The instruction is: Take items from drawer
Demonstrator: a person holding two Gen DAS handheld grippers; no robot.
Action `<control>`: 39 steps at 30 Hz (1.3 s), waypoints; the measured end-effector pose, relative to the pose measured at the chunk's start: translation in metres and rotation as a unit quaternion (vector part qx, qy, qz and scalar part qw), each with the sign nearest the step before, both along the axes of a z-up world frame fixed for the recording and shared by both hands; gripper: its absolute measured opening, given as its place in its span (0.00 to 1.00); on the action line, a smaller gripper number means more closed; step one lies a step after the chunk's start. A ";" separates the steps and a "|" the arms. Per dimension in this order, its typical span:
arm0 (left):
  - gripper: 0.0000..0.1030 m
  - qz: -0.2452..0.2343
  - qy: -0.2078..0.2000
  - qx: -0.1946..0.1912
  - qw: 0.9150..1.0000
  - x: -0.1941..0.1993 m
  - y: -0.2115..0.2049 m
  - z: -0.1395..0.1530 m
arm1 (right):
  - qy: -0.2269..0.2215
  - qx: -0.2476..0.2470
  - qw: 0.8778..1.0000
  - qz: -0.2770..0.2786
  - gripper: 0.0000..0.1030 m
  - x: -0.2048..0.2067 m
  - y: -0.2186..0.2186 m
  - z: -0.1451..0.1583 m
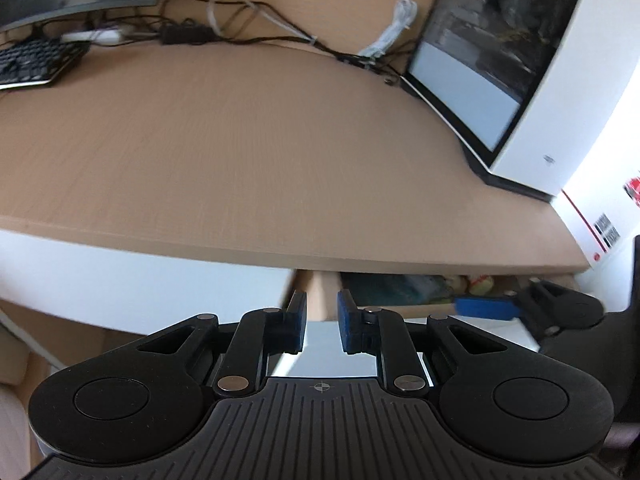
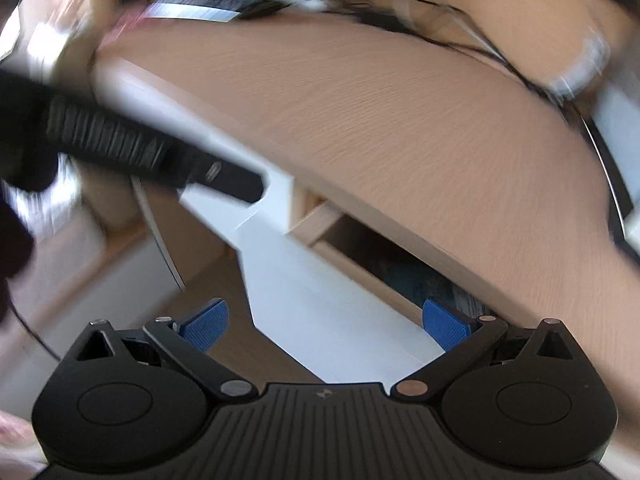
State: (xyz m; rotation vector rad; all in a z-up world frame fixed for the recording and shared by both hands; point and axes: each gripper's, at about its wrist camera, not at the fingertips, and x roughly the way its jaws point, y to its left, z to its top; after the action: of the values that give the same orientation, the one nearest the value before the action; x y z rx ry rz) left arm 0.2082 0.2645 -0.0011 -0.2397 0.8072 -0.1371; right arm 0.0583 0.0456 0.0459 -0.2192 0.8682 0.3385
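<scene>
Under the wooden desk (image 1: 240, 140) a white-fronted drawer (image 1: 332, 344) stands partly pulled out. Inside it lie a dark greenish item (image 1: 400, 288) and a small yellowish thing (image 1: 480, 282), both half hidden by the desk edge. My left gripper (image 1: 323, 322) hovers in front of the drawer's left corner, its blue pads a narrow gap apart with nothing between them. My right gripper (image 2: 324, 328) is wide open and empty over the drawer front (image 2: 320, 300); its blue pad (image 1: 484, 308) reaches toward the drawer opening. The right wrist view is motion-blurred.
On the desk are a black keyboard (image 1: 32, 60) at the far left, a tangle of cables (image 1: 240, 28) along the back and a monitor (image 1: 480, 60) at the right. A white box (image 1: 600, 208) stands at the right edge. The left gripper's body (image 2: 160, 152) crosses the right view.
</scene>
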 end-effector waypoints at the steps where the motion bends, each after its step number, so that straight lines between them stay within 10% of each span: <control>1: 0.18 -0.006 0.001 0.003 1.000 0.002 -0.006 0.001 | 0.005 0.036 0.999 -0.038 1.00 -0.002 -0.018 0.006; 4: 0.17 -0.024 -0.002 0.017 1.000 0.014 -0.033 0.004 | -0.001 0.096 0.979 -0.181 1.00 -0.017 -0.075 0.018; 9: 0.18 -0.043 0.019 0.051 0.998 0.046 -0.080 -0.010 | 0.008 0.064 0.950 -0.306 1.00 -0.018 -0.143 0.018; 25: 0.18 -0.061 0.092 0.103 0.988 0.076 -0.114 -0.030 | 0.045 0.029 0.960 -0.275 1.00 -0.003 -0.167 0.010; 39: 0.18 -0.049 0.098 0.060 0.992 0.020 -0.111 -0.033 | 0.055 0.052 0.961 -0.267 1.00 -0.075 -0.168 0.017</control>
State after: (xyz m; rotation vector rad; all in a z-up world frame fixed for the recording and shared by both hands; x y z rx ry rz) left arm 0.2279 0.1539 -0.0337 -0.1004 1.0193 -0.1591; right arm -0.0168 -0.1226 0.0634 0.1360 0.9799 -0.1101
